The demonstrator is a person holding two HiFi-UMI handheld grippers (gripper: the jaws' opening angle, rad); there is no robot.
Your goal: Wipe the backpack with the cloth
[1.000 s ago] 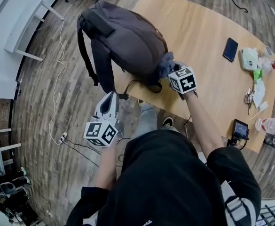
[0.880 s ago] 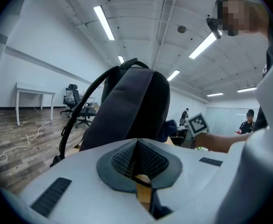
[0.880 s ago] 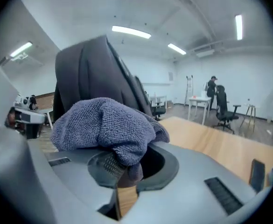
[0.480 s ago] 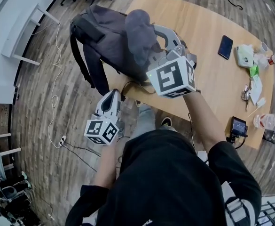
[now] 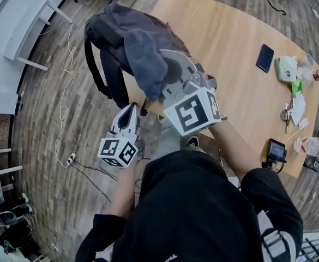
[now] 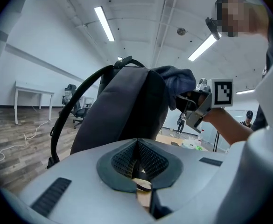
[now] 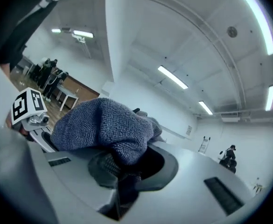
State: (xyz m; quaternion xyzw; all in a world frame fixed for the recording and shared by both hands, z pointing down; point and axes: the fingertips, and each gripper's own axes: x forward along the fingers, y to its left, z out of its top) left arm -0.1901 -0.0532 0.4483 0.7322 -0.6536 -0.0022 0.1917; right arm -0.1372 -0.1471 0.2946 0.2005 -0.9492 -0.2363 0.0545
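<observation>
A dark grey backpack [image 5: 115, 29] stands on the near left corner of the wooden table [image 5: 230, 31], straps hanging over the edge. My right gripper [image 5: 160, 85] is raised in front of it, shut on a grey-blue cloth [image 5: 145, 64] that droops over the jaws. In the right gripper view the cloth [image 7: 103, 127] bunches between the pads and hides the backpack. My left gripper [image 5: 130, 112] is held low beside the table edge, shut and empty. In the left gripper view the backpack [image 6: 122, 111] rises just ahead, with the cloth [image 6: 179, 80] at its right.
On the table's right side lie a dark phone [image 5: 265, 57], a white box [image 5: 288, 68], keys, a small black device [image 5: 277, 149] and a water bottle [image 5: 311, 145]. A white cable [image 5: 66, 97] trails on the wood floor at left. Office chairs stand beyond the backpack.
My right gripper has lifted away from the backpack's lower side with the cloth, rising towards the camera and rolling. The left gripper has stayed where it was.
</observation>
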